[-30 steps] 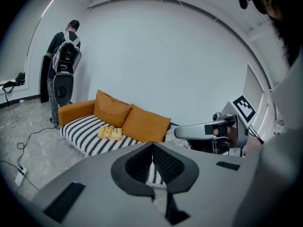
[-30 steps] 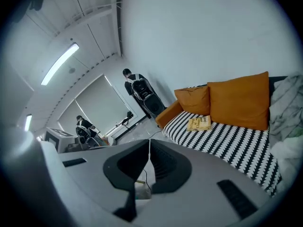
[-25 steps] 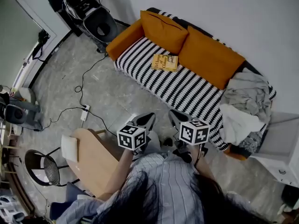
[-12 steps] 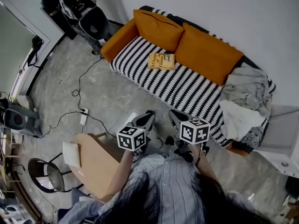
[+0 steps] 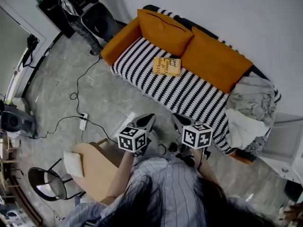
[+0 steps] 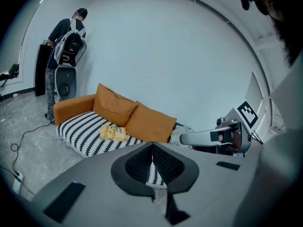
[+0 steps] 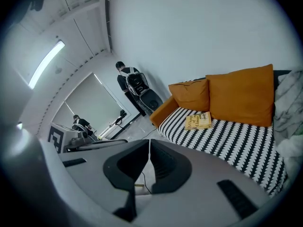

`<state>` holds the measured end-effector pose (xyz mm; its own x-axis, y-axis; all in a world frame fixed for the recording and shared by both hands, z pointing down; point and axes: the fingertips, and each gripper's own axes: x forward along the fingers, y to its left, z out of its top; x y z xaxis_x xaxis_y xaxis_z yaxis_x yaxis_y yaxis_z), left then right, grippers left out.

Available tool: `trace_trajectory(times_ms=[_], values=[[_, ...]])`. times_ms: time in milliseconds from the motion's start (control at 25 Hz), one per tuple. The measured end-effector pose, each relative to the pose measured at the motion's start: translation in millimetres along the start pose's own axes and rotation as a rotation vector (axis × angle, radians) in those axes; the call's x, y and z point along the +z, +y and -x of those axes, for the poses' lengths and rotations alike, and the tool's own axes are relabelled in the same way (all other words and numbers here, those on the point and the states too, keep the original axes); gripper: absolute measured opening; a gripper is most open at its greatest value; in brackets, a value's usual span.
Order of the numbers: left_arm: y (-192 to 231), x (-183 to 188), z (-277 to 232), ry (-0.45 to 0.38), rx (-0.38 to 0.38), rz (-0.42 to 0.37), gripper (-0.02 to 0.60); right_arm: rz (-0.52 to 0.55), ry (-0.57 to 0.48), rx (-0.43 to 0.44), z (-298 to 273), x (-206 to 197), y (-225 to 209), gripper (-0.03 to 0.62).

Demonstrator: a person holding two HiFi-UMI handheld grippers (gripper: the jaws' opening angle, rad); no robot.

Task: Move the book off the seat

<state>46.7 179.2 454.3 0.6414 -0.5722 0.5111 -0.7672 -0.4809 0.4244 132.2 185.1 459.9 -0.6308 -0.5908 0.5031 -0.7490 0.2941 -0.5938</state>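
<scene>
A yellow book [image 5: 166, 65] lies flat on the black-and-white striped seat [image 5: 156, 82] of a sofa, just in front of two orange cushions [image 5: 194, 44]. It also shows in the left gripper view, book [image 6: 112, 133], and in the right gripper view, book [image 7: 199, 121]. My left gripper [image 5: 147, 121] and right gripper [image 5: 178, 119] hang side by side over the floor, short of the sofa's front edge. Both are shut and hold nothing. Their tips, left gripper [image 6: 152, 145] and right gripper [image 7: 149, 141], point toward the sofa.
Grey and white cloths [image 5: 248, 105] are heaped on the sofa's right end. Cables and a power strip [image 5: 83, 121] lie on the floor at left. A wooden chair seat [image 5: 97, 164] stands near left. A person with a backpack [image 6: 68, 46] stands by a speaker past the sofa's left end.
Both grippers have come a little closer to the sofa's front edge, still shut. The head view has shifted, so the sofa and book sit slightly lower in it.
</scene>
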Motion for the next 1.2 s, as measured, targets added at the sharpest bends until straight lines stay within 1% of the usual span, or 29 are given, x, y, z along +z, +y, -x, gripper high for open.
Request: trace_trajectory(times_ms=[160,400,560,720,1000,1200], values=[[37,27,-8,0.019,-0.017,-0.002,0.011,-0.032,0.016,-0.019,-38,17,4,0.021],[87,65,-13,0.042,-0.04,-0.052,0.011,-0.06,-0.005,-0.055,-87,52,15,0.021],[117,85,-16,0.052,-0.064,-0.068,0.011,-0.087,-0.013,-0.088,-112,66,20,0.021],[140,105,-22,0.054,-0.103,-0.083,0.011,-0.113,-0.038,-0.126,-128,80,24,0.022],[163,119,-32,0.075,-0.168,-0.129,0.011,-0.168,-0.092,-0.2,-146,93,19,0.021],[174,116,-33,0.091,-0.183,-0.113,0.011,-0.18,-0.102,-0.235,-147,93,15,0.021]])
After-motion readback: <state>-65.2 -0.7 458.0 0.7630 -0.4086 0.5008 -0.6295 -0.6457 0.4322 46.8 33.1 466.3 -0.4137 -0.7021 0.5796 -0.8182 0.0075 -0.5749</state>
